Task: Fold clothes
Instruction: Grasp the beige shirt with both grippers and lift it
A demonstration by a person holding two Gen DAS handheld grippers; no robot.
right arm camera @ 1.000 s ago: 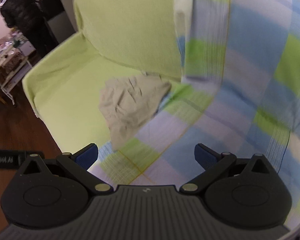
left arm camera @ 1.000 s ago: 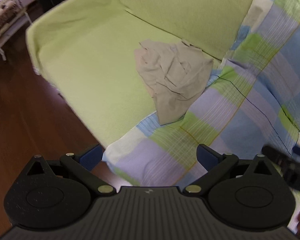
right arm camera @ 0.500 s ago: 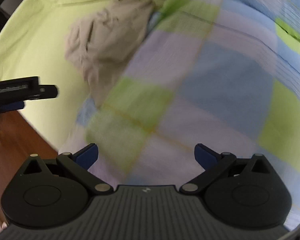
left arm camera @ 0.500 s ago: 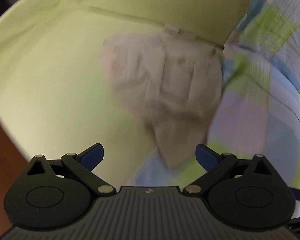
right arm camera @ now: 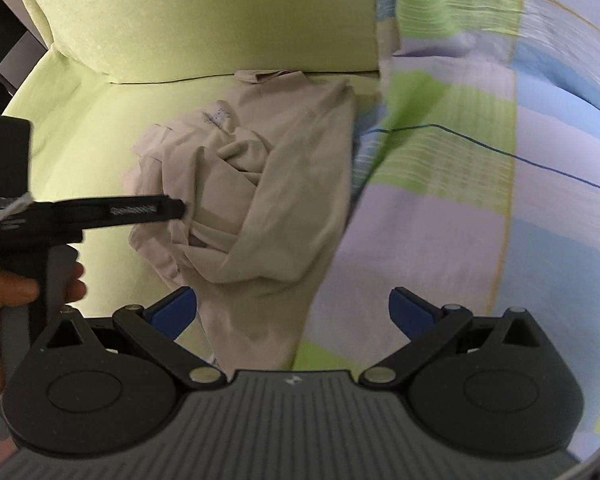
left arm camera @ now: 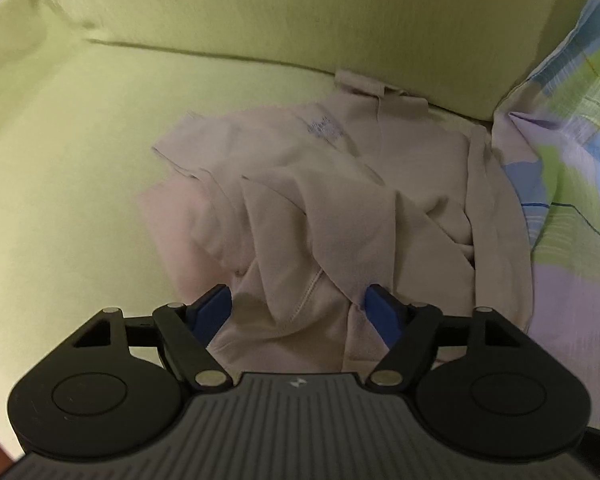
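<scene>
A crumpled beige garment [left arm camera: 332, 208] lies on the green sofa seat [left arm camera: 72, 184], against the backrest. My left gripper [left arm camera: 298, 310] is open, its blue fingertips [left arm camera: 214, 308] astride the garment's near folds, low over the cloth. The garment also shows in the right wrist view [right arm camera: 256, 192]. My right gripper [right arm camera: 292, 312] is open above the garment's near end and holds nothing. The left gripper shows from the side in the right wrist view [right arm camera: 182, 208], its tip at the garment's left side.
A checked blue, green and lilac blanket [right arm camera: 480, 184] covers the sofa's right part and lies against the garment's right edge; it also shows in the left wrist view [left arm camera: 572, 184]. The green backrest [left arm camera: 260, 12] rises behind. A hand [right arm camera: 4, 300] holds the left gripper.
Both grippers have moved forward and down to the garment. The left gripper's jaws have narrowed and now stand astride its folds. The right gripper stays wide open.
</scene>
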